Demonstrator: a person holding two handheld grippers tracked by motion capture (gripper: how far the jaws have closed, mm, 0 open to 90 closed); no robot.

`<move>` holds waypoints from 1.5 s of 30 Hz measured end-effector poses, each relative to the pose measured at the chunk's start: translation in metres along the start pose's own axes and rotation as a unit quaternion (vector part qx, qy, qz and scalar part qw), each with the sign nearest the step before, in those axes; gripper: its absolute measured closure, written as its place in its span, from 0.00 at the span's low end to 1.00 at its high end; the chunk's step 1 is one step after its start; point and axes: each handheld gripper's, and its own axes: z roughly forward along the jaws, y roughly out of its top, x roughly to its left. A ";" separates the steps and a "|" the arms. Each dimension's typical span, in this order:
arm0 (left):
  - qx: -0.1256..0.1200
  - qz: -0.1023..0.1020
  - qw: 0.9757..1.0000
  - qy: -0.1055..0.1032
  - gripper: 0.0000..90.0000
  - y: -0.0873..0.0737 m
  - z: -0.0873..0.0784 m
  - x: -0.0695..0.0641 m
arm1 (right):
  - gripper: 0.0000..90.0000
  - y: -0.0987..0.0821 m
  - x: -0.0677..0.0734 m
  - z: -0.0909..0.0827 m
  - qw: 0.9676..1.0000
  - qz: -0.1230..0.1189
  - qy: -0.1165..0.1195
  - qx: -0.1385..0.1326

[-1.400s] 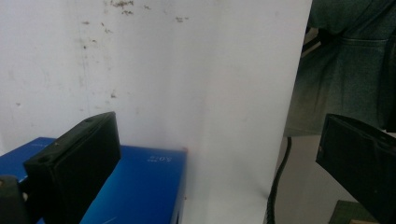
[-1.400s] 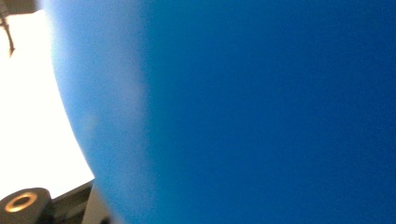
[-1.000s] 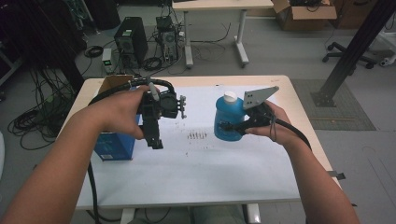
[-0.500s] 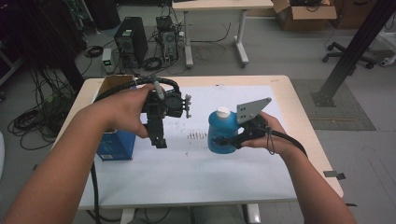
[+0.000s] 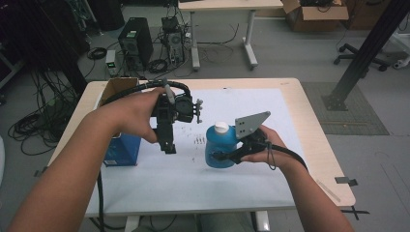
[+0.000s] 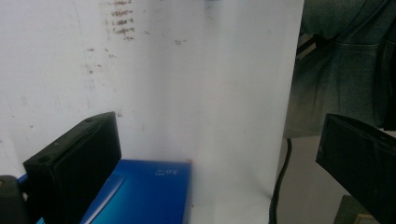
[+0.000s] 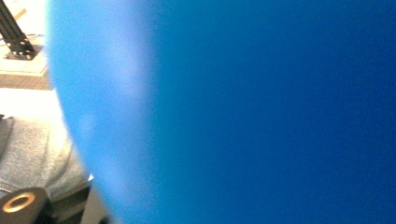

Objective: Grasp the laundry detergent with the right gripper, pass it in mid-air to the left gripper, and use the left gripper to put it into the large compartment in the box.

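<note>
A blue bottle (image 5: 218,151) with a white cap stands upright just right of the table's middle, at or just above the white sheet (image 5: 159,186). My right gripper (image 5: 223,157) is shut on its lower body from the right, its grey plate (image 5: 251,124) sticking up. In the right gripper view the bottle's blue wall (image 7: 257,112) is pressed close to the camera. My left gripper (image 5: 168,145) hangs above the sheet, jaws pointing down, left of the bottle and apart from it. Its jaws stand wide open around nothing (image 6: 219,158). A blue box (image 5: 123,150) sits on the table under the left forearm, with its corner (image 6: 149,196) below the left jaw.
An open cardboard box (image 5: 117,87) stands at the table's back left corner. Small dark marks (image 5: 198,140) dot the sheet near the middle. Computer towers (image 5: 137,46), cables and a second table (image 5: 222,6) are on the floor behind. A black post (image 5: 362,53) rises at the right.
My right gripper has carried the blue bottle left, lower and nearer the person. My left gripper has drifted slightly right and stayed open.
</note>
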 end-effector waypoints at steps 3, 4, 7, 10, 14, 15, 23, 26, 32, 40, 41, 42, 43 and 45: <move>0.000 0.001 1.000 -0.002 0.00 0.001 0.002 -0.001 | 0.51 0.002 0.003 0.007 1.000 -0.003 0.005 -0.005; 0.000 0.002 1.000 -0.002 0.00 0.001 0.002 -0.002 | 0.51 0.002 0.004 0.009 1.000 -0.003 0.009 -0.006; 0.000 0.005 1.000 -0.003 0.00 0.002 0.003 -0.003 | 0.51 0.004 0.007 0.016 1.000 -0.006 0.015 -0.009; -0.002 0.007 1.000 -0.006 0.00 0.003 0.005 -0.005 | 0.51 0.005 0.009 0.023 1.000 -0.007 0.016 -0.007; -0.003 0.010 1.000 -0.008 0.00 0.005 0.007 -0.007 | 0.51 0.007 0.011 0.030 1.000 -0.006 0.018 -0.009; -0.002 0.013 1.000 -0.009 0.00 0.005 0.008 -0.007 | 0.51 0.008 0.011 0.032 1.000 -0.007 0.017 -0.009; -0.002 0.018 1.000 -0.013 0.00 0.010 0.015 -0.010 | 0.51 0.011 0.012 0.045 1.000 -0.010 0.020 -0.005; -0.004 0.020 1.000 -0.014 0.00 0.012 0.016 -0.010 | 0.51 0.014 0.012 0.049 1.000 -0.013 0.022 -0.004; -0.005 0.020 1.000 -0.017 0.00 0.014 0.018 -0.011 | 0.51 0.017 0.013 0.056 1.000 -0.015 0.023 -0.007; -0.007 0.020 1.000 -0.015 0.00 0.015 0.020 -0.012 | 0.51 0.018 0.012 0.068 1.000 0.000 0.022 -0.001; -0.006 0.021 1.000 -0.015 0.00 0.016 0.020 -0.012 | 0.51 0.018 0.012 0.069 1.000 0.004 0.023 -0.001; -0.005 0.020 1.000 -0.016 0.00 0.016 0.020 -0.012 | 0.51 0.018 0.012 0.070 1.000 0.004 0.023 -0.002; -0.005 0.021 1.000 -0.016 0.00 0.016 0.021 -0.012 | 0.51 0.019 0.012 0.071 1.000 0.006 0.023 -0.003; -0.005 0.021 1.000 -0.015 0.00 0.016 0.021 -0.013 | 0.51 0.019 0.012 0.073 1.000 0.007 0.025 -0.005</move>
